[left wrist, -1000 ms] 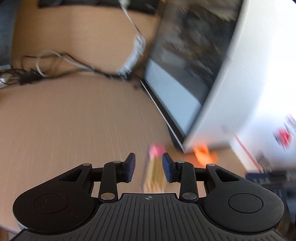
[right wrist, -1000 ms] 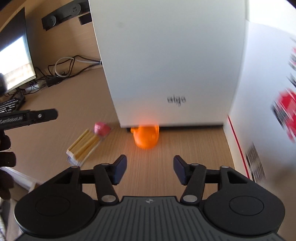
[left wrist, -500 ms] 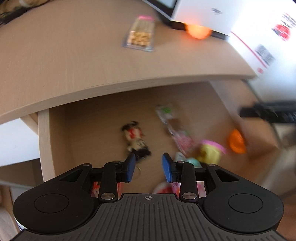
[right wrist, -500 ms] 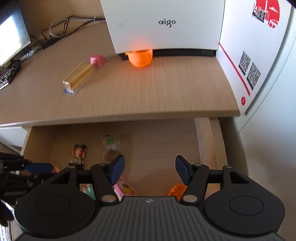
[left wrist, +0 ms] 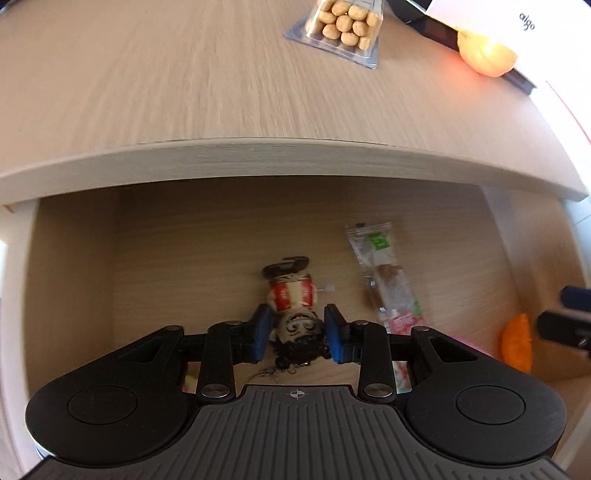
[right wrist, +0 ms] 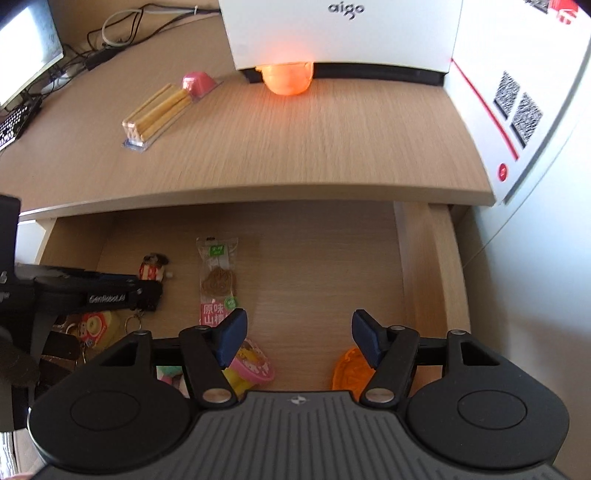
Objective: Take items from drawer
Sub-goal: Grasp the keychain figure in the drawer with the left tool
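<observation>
The open drawer (right wrist: 421,266) holds a small figurine (left wrist: 291,293) with a red-and-white body and black curly hair. It lies with its head between the blue pads of my left gripper (left wrist: 297,338), which is open around it, pointing steeply down. Beside it lie a long clear snack packet (left wrist: 384,273) and an orange round piece (left wrist: 517,347). In the right wrist view my right gripper (right wrist: 298,332) hangs over the drawer's right half, its jaws opening with nothing between them. The orange piece (right wrist: 349,369) lies just under its right finger, and a pink-lidded yellow cup (right wrist: 251,365) under its left.
On the desk top lie a pack of biscuit sticks (right wrist: 162,107) and an orange cup (right wrist: 286,77) against a white box (right wrist: 340,33). A white panel with QR codes (right wrist: 517,99) stands at the right, a monitor (right wrist: 26,59) and cables far left. A yellow keychain (right wrist: 98,326) lies in the drawer.
Both grippers have tilted down from the desk top and sunk over the open drawer. The left one has come down around the figurine's head. The right jaws stand slightly wider.
</observation>
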Action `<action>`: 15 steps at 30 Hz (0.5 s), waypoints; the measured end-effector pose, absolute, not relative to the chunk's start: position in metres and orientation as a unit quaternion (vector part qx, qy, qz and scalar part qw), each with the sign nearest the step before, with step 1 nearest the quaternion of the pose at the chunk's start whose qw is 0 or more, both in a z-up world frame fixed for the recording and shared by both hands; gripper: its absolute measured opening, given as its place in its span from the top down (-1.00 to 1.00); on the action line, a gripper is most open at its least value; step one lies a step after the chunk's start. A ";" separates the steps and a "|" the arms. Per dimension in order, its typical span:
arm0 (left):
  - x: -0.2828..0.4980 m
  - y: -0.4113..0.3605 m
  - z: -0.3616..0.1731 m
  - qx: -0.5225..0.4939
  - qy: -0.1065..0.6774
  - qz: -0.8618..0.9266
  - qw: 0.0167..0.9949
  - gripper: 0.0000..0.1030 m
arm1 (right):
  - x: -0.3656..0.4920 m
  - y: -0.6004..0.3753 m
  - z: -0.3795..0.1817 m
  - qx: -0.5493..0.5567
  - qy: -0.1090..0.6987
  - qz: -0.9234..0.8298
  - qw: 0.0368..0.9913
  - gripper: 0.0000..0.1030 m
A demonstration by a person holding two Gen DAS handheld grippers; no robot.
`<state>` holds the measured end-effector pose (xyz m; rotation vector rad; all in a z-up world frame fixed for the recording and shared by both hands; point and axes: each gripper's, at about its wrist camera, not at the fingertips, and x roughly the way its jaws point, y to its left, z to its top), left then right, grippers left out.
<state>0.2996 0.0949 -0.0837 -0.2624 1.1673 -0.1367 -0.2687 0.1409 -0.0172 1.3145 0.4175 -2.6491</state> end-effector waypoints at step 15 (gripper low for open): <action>0.236 0.163 0.023 -0.190 0.492 -0.057 0.848 0.42 | -0.280 0.054 -0.052 0.448 0.250 -0.824 0.241 -0.24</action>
